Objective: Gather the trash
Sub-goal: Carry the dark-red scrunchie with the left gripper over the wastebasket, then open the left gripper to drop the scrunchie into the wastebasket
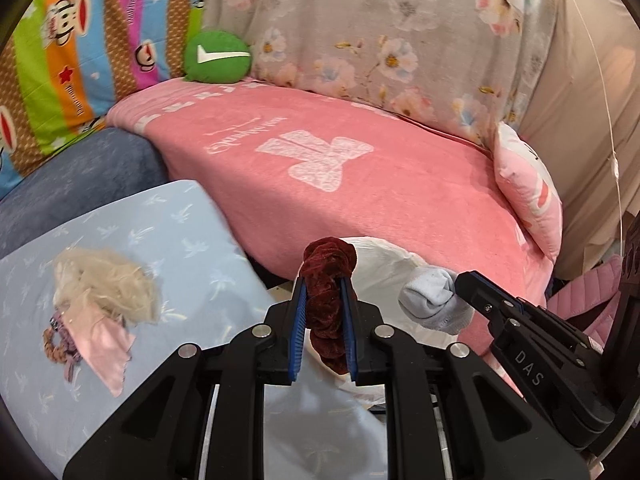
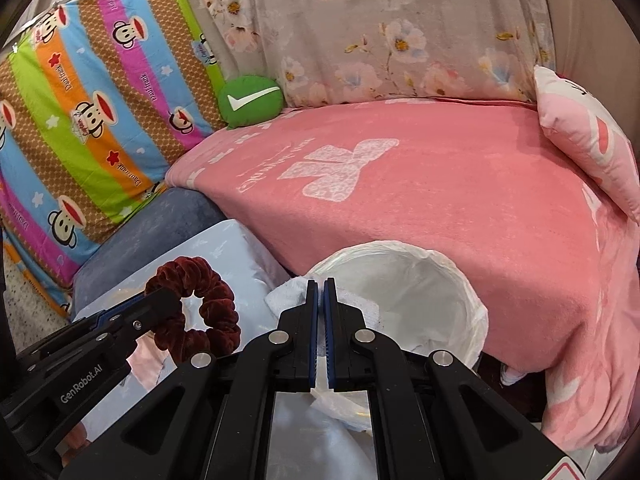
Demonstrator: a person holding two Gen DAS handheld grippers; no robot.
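While the left gripper [image 1: 324,284] jaws clamp the upright scrunchie [image 1: 328,304], right gripper [image 2: 319,286] jaws pinch a sock [image 2: 352,304].

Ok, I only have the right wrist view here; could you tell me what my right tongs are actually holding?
Observer: The right tongs pinch a balled pale sock by its edge.
Operator: Thank you. Is anything left on the pillow to my left?
Observer: Yes, a fluffy blond tuft lies on the light blue pillow, partly over a pink cloth.
Operator: And how does the other grip look?
Observer: The left tongs clamp the dark red scrunchie between both pads, and it sticks out above the tips.
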